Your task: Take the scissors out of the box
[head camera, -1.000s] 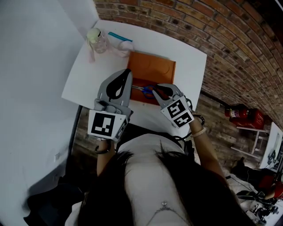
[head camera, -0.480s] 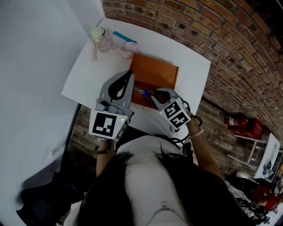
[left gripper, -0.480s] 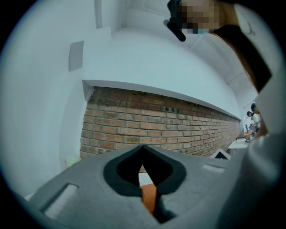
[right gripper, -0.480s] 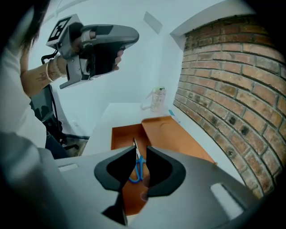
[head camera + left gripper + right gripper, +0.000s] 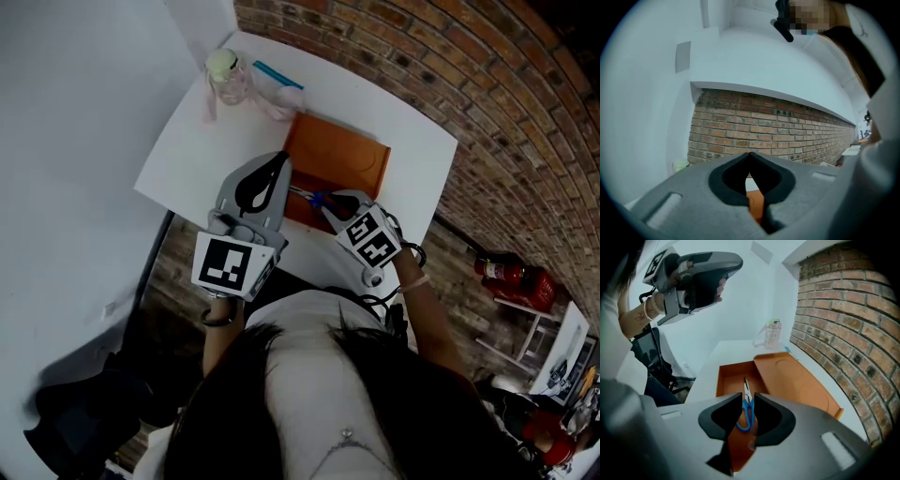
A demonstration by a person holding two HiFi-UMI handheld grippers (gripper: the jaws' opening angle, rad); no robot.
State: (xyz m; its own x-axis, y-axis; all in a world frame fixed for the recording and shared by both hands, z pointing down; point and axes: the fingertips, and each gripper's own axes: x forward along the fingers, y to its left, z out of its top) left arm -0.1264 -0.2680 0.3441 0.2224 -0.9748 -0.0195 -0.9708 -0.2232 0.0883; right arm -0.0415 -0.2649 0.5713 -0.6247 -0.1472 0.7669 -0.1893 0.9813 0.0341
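Observation:
An orange box (image 5: 345, 150) lies open on the white table (image 5: 202, 150), its lid folded back. Blue-handled scissors (image 5: 746, 414) lie in the box's tray (image 5: 727, 376), blades pointing away from me. My right gripper (image 5: 746, 397) is tilted down just above the handles. Its jaws have just been opening and stand apart on either side of the scissors (image 5: 312, 198) without pressing on them. In the head view the right gripper (image 5: 335, 201) is over the tray's near end. My left gripper (image 5: 279, 161) hovers level at the box's left, its jaw tips together, nothing in it.
A small jar with a pale lid (image 5: 226, 75), a clear bag (image 5: 267, 99) and a blue strip (image 5: 278, 74) lie at the table's far left. A brick wall (image 5: 441, 84) runs behind the table. A red extinguisher (image 5: 507, 275) lies on the floor at right.
My right gripper has sunk closer to the scissors in the box and its jaws stand wider apart. The left gripper has kept its place.

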